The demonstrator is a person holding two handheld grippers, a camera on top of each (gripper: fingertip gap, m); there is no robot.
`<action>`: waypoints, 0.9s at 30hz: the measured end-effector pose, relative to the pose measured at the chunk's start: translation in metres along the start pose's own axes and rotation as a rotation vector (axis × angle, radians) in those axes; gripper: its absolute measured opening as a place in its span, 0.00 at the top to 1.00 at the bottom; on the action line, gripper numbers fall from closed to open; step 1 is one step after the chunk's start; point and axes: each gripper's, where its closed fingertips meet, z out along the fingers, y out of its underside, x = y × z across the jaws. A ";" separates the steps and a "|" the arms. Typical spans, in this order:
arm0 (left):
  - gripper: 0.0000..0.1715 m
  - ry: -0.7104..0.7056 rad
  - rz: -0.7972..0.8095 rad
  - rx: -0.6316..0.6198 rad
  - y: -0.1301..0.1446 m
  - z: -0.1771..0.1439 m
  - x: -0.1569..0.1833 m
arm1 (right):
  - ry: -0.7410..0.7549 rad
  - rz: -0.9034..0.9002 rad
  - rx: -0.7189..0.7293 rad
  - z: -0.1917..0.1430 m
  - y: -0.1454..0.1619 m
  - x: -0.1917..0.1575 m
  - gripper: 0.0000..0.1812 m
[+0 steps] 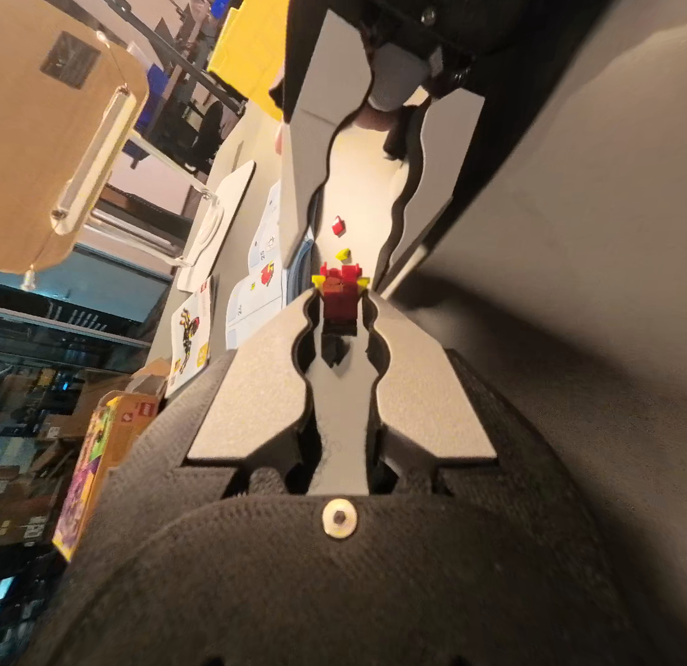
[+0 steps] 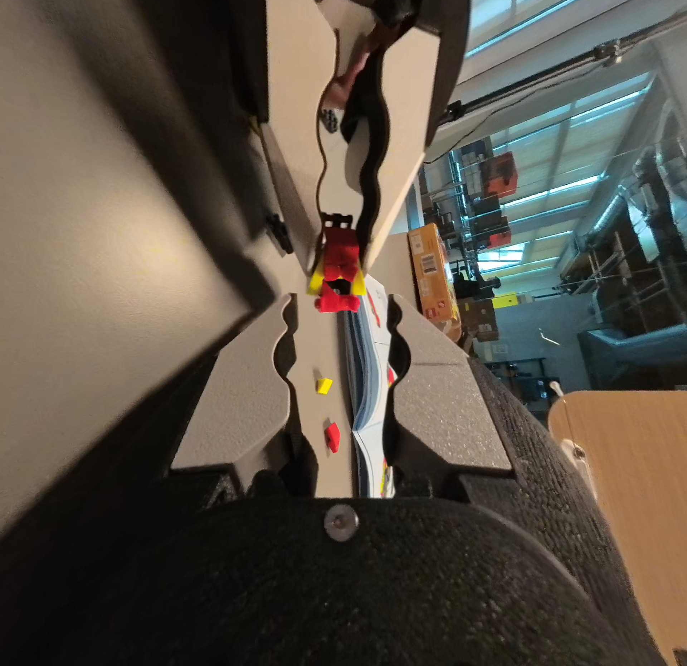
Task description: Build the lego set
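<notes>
My left gripper (image 1: 340, 291) is shut on a small red model (image 1: 339, 302) with yellow wedge pieces at its sides and black parts at its rear, held above the table. In the right wrist view the model (image 2: 340, 257) hangs in the left gripper (image 2: 340, 268) coming from the top. My right gripper (image 2: 342, 297) is open, facing the left one, its tips on either side of the model's red end without touching. It also shows in the left wrist view (image 1: 334, 274). A loose red piece (image 2: 332, 436) and a loose yellow piece (image 2: 323, 385) lie on the table below.
The open instruction booklet (image 1: 256, 276) lies beside the loose pieces, also in the right wrist view (image 2: 366, 387). An orange set box (image 1: 100, 462) stands at the table's end. A leaflet (image 1: 189, 335) and a white pad (image 1: 223, 216) lie beyond. A small black piece (image 2: 277, 231) lies nearby.
</notes>
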 end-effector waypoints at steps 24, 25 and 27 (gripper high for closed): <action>0.73 -0.130 -0.207 0.160 -0.031 -0.012 -0.022 | 0.131 -0.187 0.006 -0.005 0.013 0.007 0.88; 0.71 -0.131 -0.253 0.162 -0.030 -0.013 -0.024 | 0.161 -0.201 -0.002 -0.006 0.012 0.010 0.88; 0.71 -0.145 -0.378 0.162 -0.028 -0.014 -0.032 | 0.235 -0.247 -0.043 -0.009 0.015 0.020 0.88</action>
